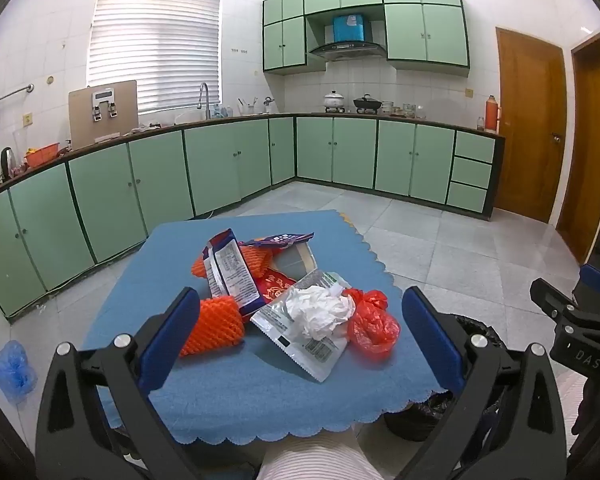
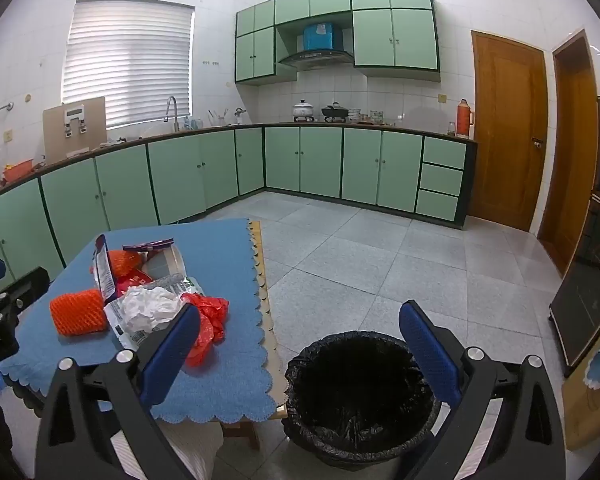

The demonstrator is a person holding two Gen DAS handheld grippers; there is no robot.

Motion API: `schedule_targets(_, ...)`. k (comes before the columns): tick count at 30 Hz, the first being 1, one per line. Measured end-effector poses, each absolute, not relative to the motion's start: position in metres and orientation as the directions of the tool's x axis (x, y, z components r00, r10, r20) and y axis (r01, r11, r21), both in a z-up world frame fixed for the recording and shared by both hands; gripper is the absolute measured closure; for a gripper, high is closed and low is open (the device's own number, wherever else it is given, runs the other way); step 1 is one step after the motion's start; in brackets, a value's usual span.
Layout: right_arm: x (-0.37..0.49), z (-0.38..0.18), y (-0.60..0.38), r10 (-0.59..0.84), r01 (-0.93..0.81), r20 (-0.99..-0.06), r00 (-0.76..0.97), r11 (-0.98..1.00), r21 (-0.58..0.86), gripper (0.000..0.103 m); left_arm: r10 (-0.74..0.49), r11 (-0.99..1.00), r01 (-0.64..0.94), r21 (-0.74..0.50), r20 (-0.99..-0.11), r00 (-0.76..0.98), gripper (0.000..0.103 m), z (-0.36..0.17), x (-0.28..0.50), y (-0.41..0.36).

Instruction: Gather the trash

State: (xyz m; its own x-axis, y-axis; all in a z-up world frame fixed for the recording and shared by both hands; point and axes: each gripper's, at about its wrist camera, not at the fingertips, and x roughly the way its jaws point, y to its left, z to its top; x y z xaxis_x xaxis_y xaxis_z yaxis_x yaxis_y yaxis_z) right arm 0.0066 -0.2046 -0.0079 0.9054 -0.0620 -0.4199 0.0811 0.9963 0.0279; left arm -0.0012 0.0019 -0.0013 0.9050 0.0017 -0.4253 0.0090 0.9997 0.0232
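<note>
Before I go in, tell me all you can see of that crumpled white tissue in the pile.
The crumpled white tissue is a loose wad of thin, creased paper, roughly fist-shaped. It sits on top of a silvery white wrapper with a barcode, near the front of the heap on the blue tablecloth. A red plastic bag lies against its right side; an orange foam net lies apart to its left. Nothing holds it: both sets of tongs are open and short of it.

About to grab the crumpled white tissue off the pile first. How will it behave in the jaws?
The crumpled white tissue looks very light and soft, so it will likely squash flat. It sits on the silver wrapper, which may drag along. The open left gripper probably needs to close almost fully.
</note>
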Motion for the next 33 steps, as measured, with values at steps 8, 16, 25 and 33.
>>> schedule_targets(8, 0.0069, -0.0089, -0.2047, -0.061, 0.081, -0.42, 0.906, 0.996, 0.03, 0.006, 0.003, 1.0, 0.008, 0.024, -0.426, 0.905, 0.005, -0.0017, -0.0012, 0.0021)
schedule_targets(16, 0.0074, -0.0102, -0.2046, -0.061, 0.081, -0.42, 0.906, 0.996, 0.031, 0.006, 0.003, 1.0, 0.009, 0.025, -0.427, 0.904, 0.005, -0.0046, 0.0017, 0.0038)
schedule_targets(25, 0.0078, -0.0115, -0.2051, -0.059, 0.08, -0.423, 0.904, 0.996, 0.032, 0.006, 0.001, 1.0, 0.01, 0.024, -0.43, 0.903, 0.005, -0.0061, 0.0032, 0.0054)
schedule_targets(33, 0.0083, -0.0124, -0.2059, -0.059, 0.081, -0.424, 0.904, 0.996, 0.034, 0.006, 0.001, 1.0, 0.01, 0.023, -0.431, 0.902, 0.005, -0.0054, 0.0027, 0.0055)
